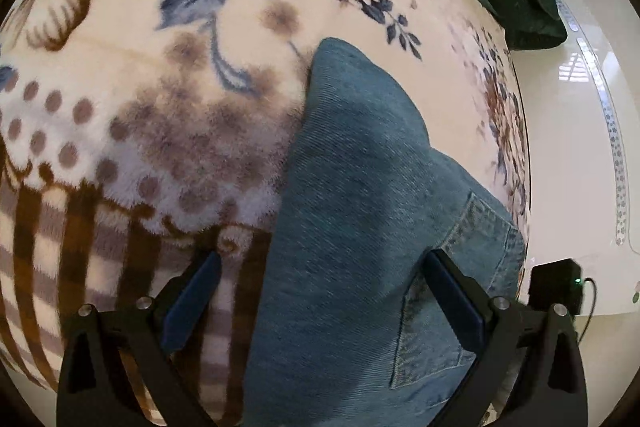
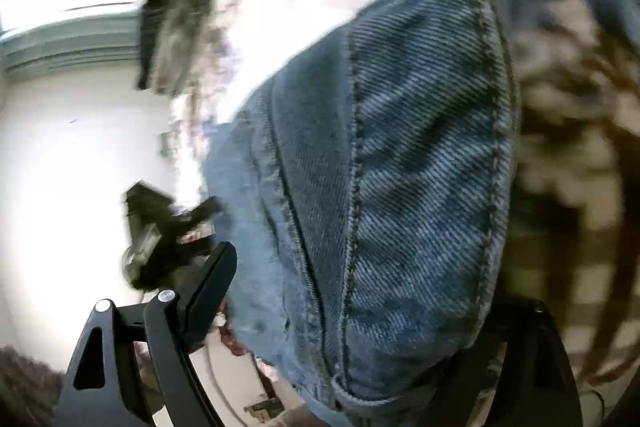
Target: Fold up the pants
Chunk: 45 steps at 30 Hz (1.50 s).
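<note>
Blue denim pants [image 1: 360,211] on floral plush blanket [image 1: 160,107]; left gripper [image 1: 324,267] apart, straddling denim at 6 o'clock; right gripper [image 2: 360,307] apart around seamed fold.

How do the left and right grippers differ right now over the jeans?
The left gripper is open above the jeans, both fingers visible and the picture sharp. The right gripper has denim bulging over it, hiding one finger; its picture is blurred, so its grip is unclear. Both face the jeans.

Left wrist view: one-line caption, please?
Open left gripper poised over blue jeans lying on a floral blanket.
</note>
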### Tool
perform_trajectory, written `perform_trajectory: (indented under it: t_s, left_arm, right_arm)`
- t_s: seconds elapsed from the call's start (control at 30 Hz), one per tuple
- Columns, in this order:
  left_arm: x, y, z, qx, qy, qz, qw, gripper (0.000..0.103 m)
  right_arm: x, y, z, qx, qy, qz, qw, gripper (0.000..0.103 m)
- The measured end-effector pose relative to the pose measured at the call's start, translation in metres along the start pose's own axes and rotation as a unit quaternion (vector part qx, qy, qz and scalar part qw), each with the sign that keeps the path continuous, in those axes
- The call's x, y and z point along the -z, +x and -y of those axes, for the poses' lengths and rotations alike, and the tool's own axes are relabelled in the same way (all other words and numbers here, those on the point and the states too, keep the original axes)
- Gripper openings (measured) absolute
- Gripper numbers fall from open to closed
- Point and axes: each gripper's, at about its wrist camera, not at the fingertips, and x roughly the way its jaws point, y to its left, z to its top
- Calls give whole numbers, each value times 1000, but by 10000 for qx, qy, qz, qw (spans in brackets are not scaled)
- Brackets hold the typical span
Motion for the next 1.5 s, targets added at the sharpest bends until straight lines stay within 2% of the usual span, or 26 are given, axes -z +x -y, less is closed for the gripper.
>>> perform_trajectory:
  t_s: [0.07, 0.13, 0.23, 0.27, 0.3, 0.33, 0.4, 0.47, 0.67, 0.8, 0.83, 0.87, 0.97, 1.03, 1.07, 1.13, 1.17, 1.2, 1.23, 1.3, 1.33, 1.37, 1.4, 1.43, 1.47, 1.5]
  left_arm:
    - [0, 2, 1, -10, 73, -28, 10000, 103]
    - [1, 3, 3, -38, 134, -48, 9999, 103]
    - [2, 5, 10, -130, 296, -73, 9995, 103]
    - [3, 4, 13, -124, 382, -31, 9992, 96]
    - [5, 3, 16, -57, 457, 0, 9989, 87]
    - [7, 1, 20, -10, 536, 49, 9986, 64]
    - [10, -3, 29, -83, 681, 141, 9975, 56]
    - [11, -8, 31, -10, 653, 188, 9977, 43]
    - [10, -32, 37, 215, 584, 144, 9980, 30]
    - [6, -57, 53, 195, 687, 104, 9974, 29]
    - [4, -66, 59, 143, 772, 124, 9968, 29]
    - [1, -75, 63, 116, 818, 166, 9964, 29]
    - [-10, -99, 72, 160, 834, 223, 9961, 29]
    - [-17, -118, 78, 162, 875, 284, 9956, 29]
    - [-21, -127, 82, 135, 952, 345, 9948, 25]
    - [-34, -147, 87, 153, 1004, 497, 9936, 22]
    - [-44, -156, 88, 217, 1051, 587, 9925, 20]
    - [-54, -159, 87, 123, 1142, 633, 9914, 20]
    - [-66, -155, 79, 6, 1211, 574, 9910, 20]
    - [-84, -138, 55, -189, 996, 339, 9943, 21]
    - [-92, -127, 37, -225, 789, 158, 9965, 21]
    - [-94, -121, 25, -203, 648, 44, 9977, 21]
    - [-98, -112, 7, -163, 421, -104, 9989, 23]
    - [-100, -104, -10, -143, 228, -252, 9993, 31]
    - [-100, -100, -19, -133, 137, -337, 9993, 45]
    - [-100, -93, -32, -119, 7, -435, 9990, 54]
  right_arm:
    - [-1, 14, 4, 417, -52, -112, 9991, 82]
    - [-3, 19, 2, 588, 23, -61, 9982, 75]
    - [-2, 22, -13, 881, 76, 90, 9960, 60]
    - [0, 22, -17, 919, 104, 161, 9956, 53]
    - [2, 21, -21, 941, 128, 226, 9952, 50]
    - [5, 20, -26, 1007, 125, 307, 9944, 48]
    - [5, 17, -31, 1039, 159, 411, 9936, 43]
    - [8, 8, -36, 1024, 195, 489, 9933, 40]
    - [19, -28, -34, 887, 312, 551, 9940, 36]
    - [18, -41, -61, 771, 250, 583, 9950, 32]
    - [16, -44, -70, 686, 219, 580, 9957, 24]
    - [13, -46, -82, 573, 212, 585, 9964, 23]
    - [0, -52, -125, 700, -77, 640, 9955, 22]
    - [-12, -53, -148, 580, -76, 650, 9962, 22]
    - [-19, -52, -159, 645, -68, 660, 9957, 22]
    - [-32, -44, -171, 1046, -292, 683, 9917, 22]
    - [-39, -36, -167, 1263, -296, 564, 9900, 22]
    - [-48, -21, -154, 1304, -97, 246, 9911, 24]
    - [-55, 0, -132, 1586, 183, -170, 9870, 27]
    - [-57, 16, -107, 2456, 186, -420, 9683, 40]
    - [-55, 20, -92, 2660, 250, -550, 9621, 49]
    - [-52, 16, -78, 2429, 524, -522, 9672, 51]
    - [-47, 9, -66, 2013, 875, -347, 9750, 52]
    - [-40, -1, -56, 1563, 1203, -81, 9803, 52]
    - [-33, -8, -49, 1300, 1453, 146, 9807, 51]
    - [-27, -11, -46, 1225, 1582, 316, 9793, 50]
